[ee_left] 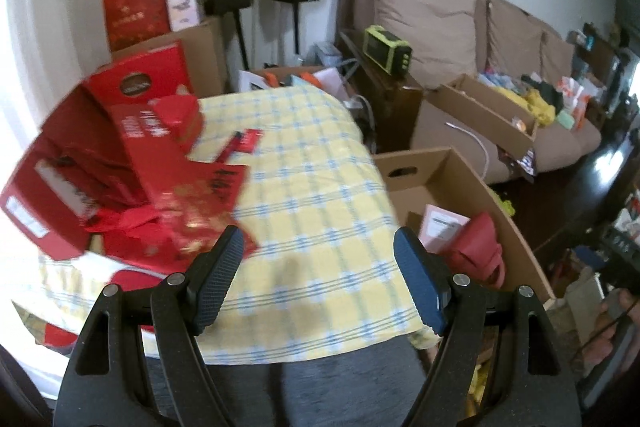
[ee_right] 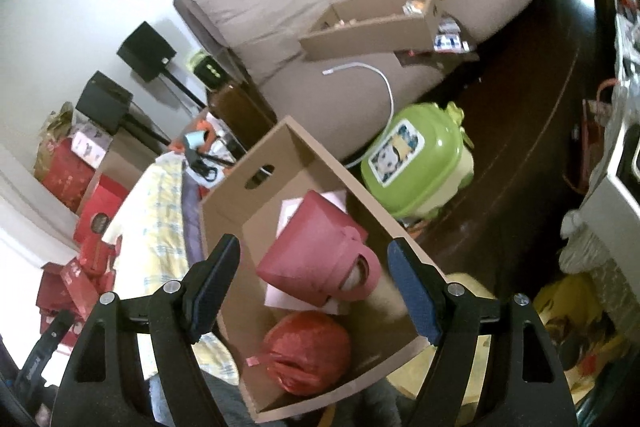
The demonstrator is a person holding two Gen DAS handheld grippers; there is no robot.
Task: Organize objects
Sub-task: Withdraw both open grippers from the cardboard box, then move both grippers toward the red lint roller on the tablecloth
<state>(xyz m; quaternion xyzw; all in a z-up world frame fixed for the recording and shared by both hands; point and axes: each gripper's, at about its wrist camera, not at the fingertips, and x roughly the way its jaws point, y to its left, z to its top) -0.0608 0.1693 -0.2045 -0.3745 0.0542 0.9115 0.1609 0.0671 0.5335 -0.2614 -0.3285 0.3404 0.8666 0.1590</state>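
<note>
Two open grippers, left gripper [ee_left: 318, 259], right gripper [ee_right: 314, 263], one cardboard box [ee_right: 224, 211], perhaps three items inside

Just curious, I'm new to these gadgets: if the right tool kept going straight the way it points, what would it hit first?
Probably the pink handbag lying in the cardboard box; depth is hard to judge.

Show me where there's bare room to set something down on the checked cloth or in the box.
The checked cloth is bare from the red boxes across to the cardboard box. Its left side is crowded. Inside the box, bare floor remains under the handle hole, beyond the pink bag; the red sack fills the near end.
</note>
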